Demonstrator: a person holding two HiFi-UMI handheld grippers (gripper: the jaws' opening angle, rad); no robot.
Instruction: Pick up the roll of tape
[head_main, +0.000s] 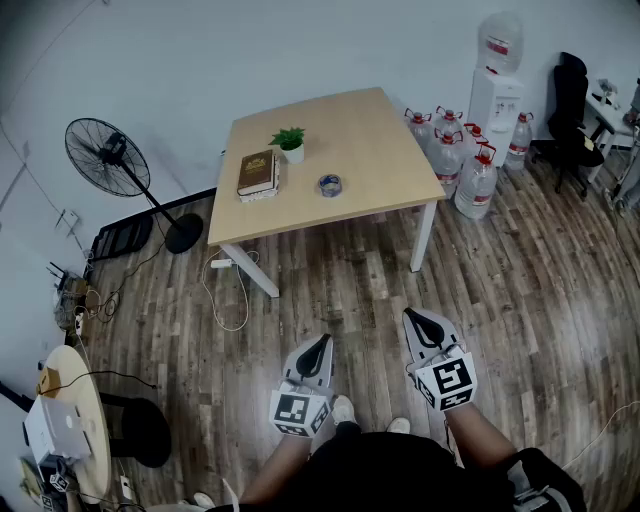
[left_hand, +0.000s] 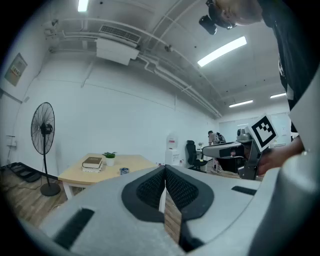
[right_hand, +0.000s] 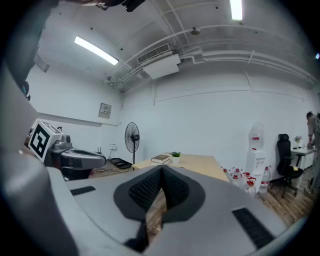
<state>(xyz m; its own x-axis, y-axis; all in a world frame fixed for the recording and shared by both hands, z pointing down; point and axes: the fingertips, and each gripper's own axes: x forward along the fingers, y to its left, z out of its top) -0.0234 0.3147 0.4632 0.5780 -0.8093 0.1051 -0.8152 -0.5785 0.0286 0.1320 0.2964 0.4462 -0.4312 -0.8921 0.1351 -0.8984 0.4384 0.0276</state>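
Wooden surface (head_main: 380, 140) is occupied by the tape roll (head_main: 330, 185) beside the book (head_main: 257, 172); left tongs (head_main: 322, 341) and right tongs (head_main: 412, 315) are pressed together, empty.

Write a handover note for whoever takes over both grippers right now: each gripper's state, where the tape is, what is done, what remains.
Left gripper: shut, empty, held over the floor, well short of the table.
Right gripper: shut, empty, beside the left one.
Tape: lies on the table, to the right of the book and plant in the head view, untouched.
Done: nothing yet.
Left: step up to the table, open one gripper, close it on the tape, lift.
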